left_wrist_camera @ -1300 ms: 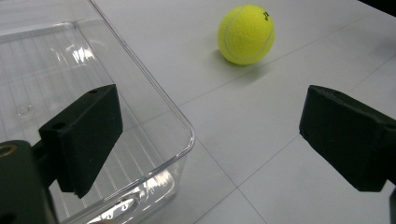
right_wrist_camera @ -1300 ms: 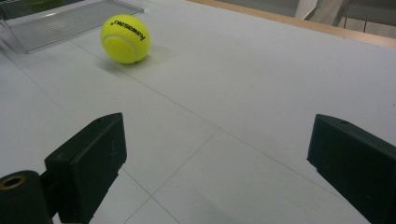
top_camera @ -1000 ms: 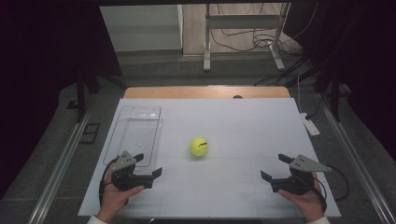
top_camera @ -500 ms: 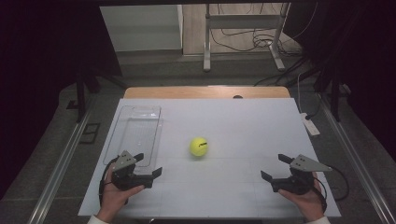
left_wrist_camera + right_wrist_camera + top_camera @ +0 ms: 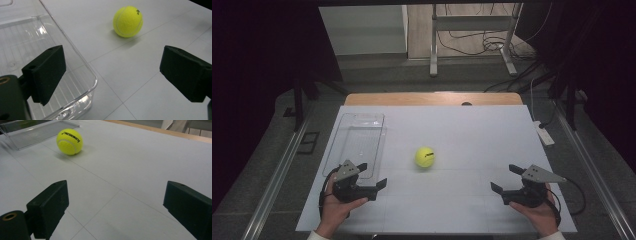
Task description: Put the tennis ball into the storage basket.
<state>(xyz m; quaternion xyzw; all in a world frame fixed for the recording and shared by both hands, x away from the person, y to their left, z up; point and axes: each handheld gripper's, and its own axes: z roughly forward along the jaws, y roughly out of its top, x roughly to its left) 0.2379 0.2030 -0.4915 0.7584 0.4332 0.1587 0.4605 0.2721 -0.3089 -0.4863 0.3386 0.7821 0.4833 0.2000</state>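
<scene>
A yellow tennis ball (image 5: pixel 425 156) rests near the middle of the white table top (image 5: pixel 472 135). Left of it lies a clear plastic tray (image 5: pixel 357 142), with nothing inside. My left gripper (image 5: pixel 371 175) is held low at the tray's near end, jaws wide open and bare; in its own view the ball (image 5: pixel 128 21) sits ahead and the tray corner (image 5: pixel 82 82) lies under the left jaw. My right gripper (image 5: pixel 506 179) stands open at the near right, with the ball (image 5: pixel 69 141) far ahead to its left and the tray (image 5: pixel 40 131) beyond.
A wooden strip (image 5: pixel 432 98) edges the far side of the table. A white power strip (image 5: pixel 544 133) hangs off the right edge. Metal rails (image 5: pixel 277 175) run along both sides, and a stand with cables (image 5: pixel 472 45) sits on the floor behind.
</scene>
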